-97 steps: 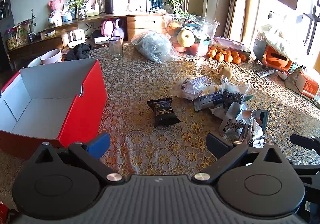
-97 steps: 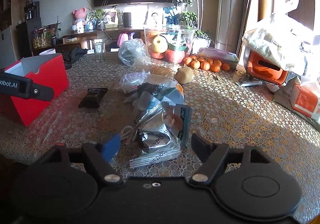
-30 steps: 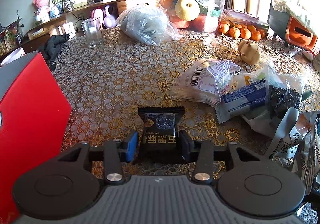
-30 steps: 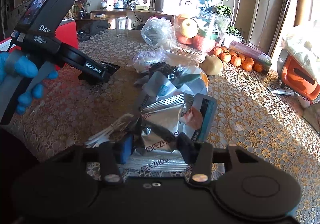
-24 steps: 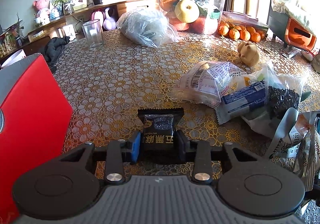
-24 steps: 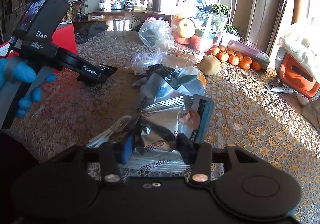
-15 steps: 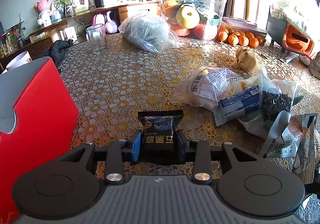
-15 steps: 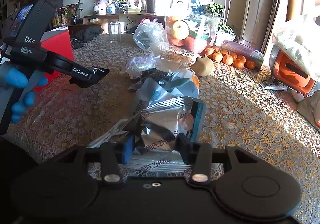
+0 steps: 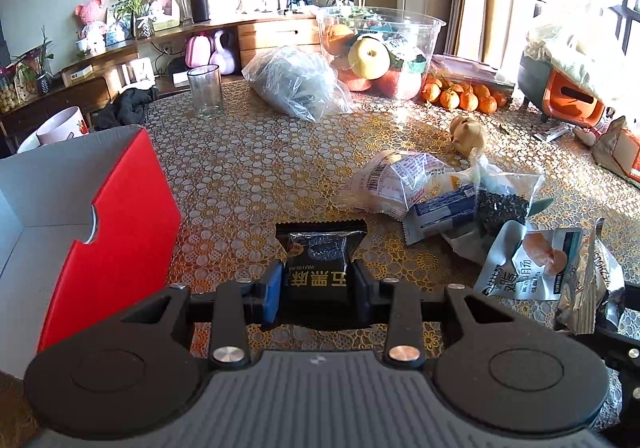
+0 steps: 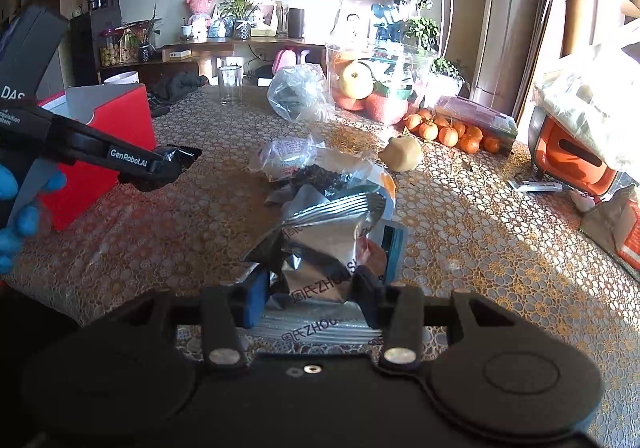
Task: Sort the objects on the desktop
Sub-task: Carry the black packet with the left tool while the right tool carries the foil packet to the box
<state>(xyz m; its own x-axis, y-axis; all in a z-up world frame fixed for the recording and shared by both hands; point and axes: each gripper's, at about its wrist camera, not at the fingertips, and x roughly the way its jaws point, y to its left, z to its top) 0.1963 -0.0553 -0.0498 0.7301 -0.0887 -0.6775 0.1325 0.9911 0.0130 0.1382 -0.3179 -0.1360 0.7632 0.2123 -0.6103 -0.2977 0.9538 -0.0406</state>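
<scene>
Left gripper (image 9: 316,284) pinching black packet (image 9: 320,256), now lifted off table (image 9: 248,168) beside red box (image 9: 120,232); right gripper (image 10: 310,296) clamping raised silver pouch (image 10: 320,248). Both ready for boxing.

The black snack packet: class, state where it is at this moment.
In the left wrist view the black snack packet is clamped in the left gripper, just right of the red box and left of the heap of snack bags.

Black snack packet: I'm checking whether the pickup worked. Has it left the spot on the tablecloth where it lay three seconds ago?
Yes. The black snack packet, clamped in the left gripper, has shifted toward the red cardboard box.
</scene>
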